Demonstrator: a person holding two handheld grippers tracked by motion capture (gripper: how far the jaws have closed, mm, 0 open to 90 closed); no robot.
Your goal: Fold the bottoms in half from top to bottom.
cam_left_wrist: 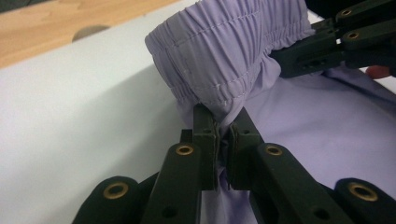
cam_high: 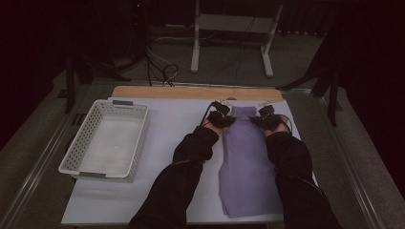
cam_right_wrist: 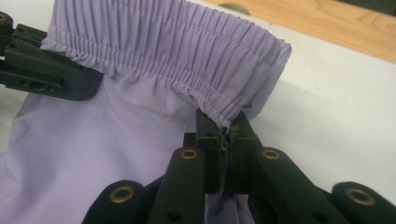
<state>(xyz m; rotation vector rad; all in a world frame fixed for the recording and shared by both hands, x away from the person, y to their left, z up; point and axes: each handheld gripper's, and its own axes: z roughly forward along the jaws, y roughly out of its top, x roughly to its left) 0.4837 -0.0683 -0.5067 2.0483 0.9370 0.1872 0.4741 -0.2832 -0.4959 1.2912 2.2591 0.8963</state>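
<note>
A lilac garment (cam_high: 248,162) with an elastic waistband (cam_high: 242,112) lies lengthwise on the white board, waistband at the far end. My left gripper (cam_high: 220,117) is shut on the fabric just under the waistband's left end; in the left gripper view the jaws (cam_left_wrist: 224,128) pinch the cloth below the gathered waistband (cam_left_wrist: 224,51), with the other gripper (cam_left_wrist: 336,44) at the far end. My right gripper (cam_high: 265,118) is shut on the waistband's right end; in the right gripper view its pads (cam_right_wrist: 225,126) clamp the gathered edge (cam_right_wrist: 177,51), and the other gripper (cam_right_wrist: 42,74) holds the opposite end.
A white slotted basket (cam_high: 88,143) stands on the left of the white board (cam_high: 167,129), nothing in it. A wooden strip (cam_high: 191,92) runs along the board's far edge. Beyond the table are a metal stand (cam_high: 234,28) and cables on the floor.
</note>
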